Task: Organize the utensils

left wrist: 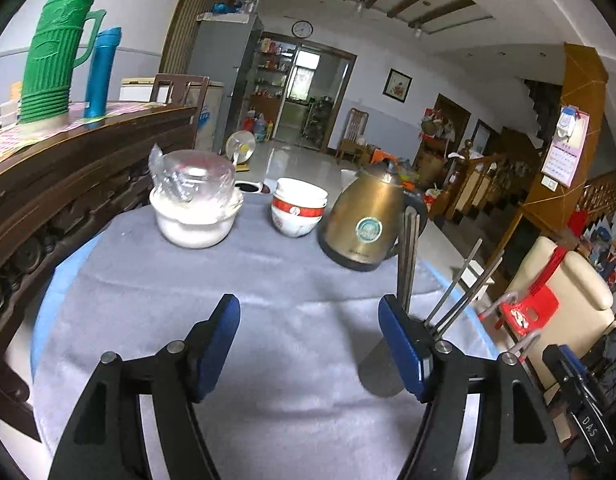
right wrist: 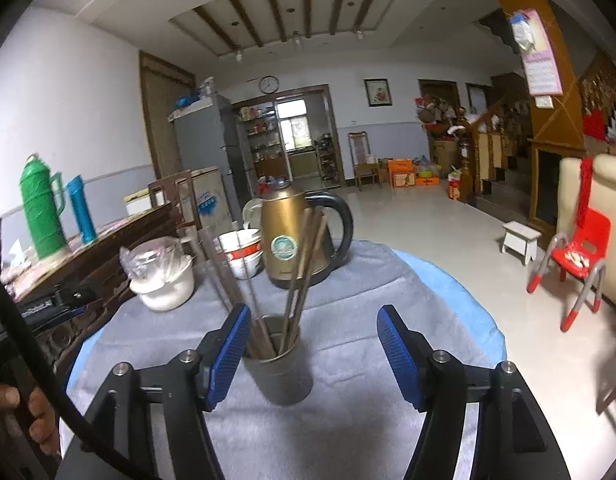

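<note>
Right wrist view gives me the whole cup [right wrist: 281, 368] of chopsticks [right wrist: 295, 280] beside my open right gripper [right wrist: 310, 354]; left view hides the cup behind my open, empty left gripper [left wrist: 310, 342].

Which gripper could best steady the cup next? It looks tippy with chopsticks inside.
Right, probably. The cup stands just ahead of the right gripper, near its left pad; for the left gripper it sits behind the right finger.

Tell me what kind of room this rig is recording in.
Most likely a home's living and dining area: a cloth-covered table with stacked bowls and an electric kettle, a fridge, a staircase.
</note>
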{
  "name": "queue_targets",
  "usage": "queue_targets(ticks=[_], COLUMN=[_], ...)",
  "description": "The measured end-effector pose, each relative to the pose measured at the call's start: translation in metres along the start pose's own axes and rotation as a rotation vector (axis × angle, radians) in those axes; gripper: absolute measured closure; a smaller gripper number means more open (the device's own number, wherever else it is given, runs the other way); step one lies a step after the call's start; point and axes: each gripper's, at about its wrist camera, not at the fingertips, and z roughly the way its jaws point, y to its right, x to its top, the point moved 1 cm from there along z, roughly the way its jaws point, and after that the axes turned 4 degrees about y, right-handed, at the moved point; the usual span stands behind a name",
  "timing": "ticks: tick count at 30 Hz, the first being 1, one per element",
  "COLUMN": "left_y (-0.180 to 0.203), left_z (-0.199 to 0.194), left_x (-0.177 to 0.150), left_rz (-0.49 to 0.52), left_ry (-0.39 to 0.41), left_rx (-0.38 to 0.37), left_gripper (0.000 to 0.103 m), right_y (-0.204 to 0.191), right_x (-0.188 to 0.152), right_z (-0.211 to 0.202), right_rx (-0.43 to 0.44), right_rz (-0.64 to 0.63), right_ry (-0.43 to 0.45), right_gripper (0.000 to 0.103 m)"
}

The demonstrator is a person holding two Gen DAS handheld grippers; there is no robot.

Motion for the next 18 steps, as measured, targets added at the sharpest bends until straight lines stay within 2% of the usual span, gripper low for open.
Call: queue_targets(ticks=[2,5,11,15,18], left_y=[-0.003,0.003,0.025,0.042,0.052], left_z=[-0.007,-0.018,-0.025,-0.020,-0.012], left_x=[-0.002,-0.003,-0.005,-0.014,-0.022], left_rz=[0.009,0.042,0.120,0.190,0.231], left_ry=[0.003,0.016,-0.002,-0.057,-0.112], left_rx=[0.001,-0.001,-0.018,0.012,0.026], left_gripper=[0.029,0.027,0.025,0.019,0.019], right_y=[-0.008,-0.016,-0.022,-0.016,-0.012], right_x=[0.000,0.004,0.007,0.001,-0.009], right_z=[-0.006,-0.015,-0.027,-0.028,-0.024], right_rx=[0.007,0.023,0.043,0.036,0.047], right_rz=[-0.029,-0.042,-0.061,-0.058,-0.063], right_ry=[0.010,0.038,0.066,0.021,-0.035], right_gripper=[0.034,0.028,0.027,0.023,0.022])
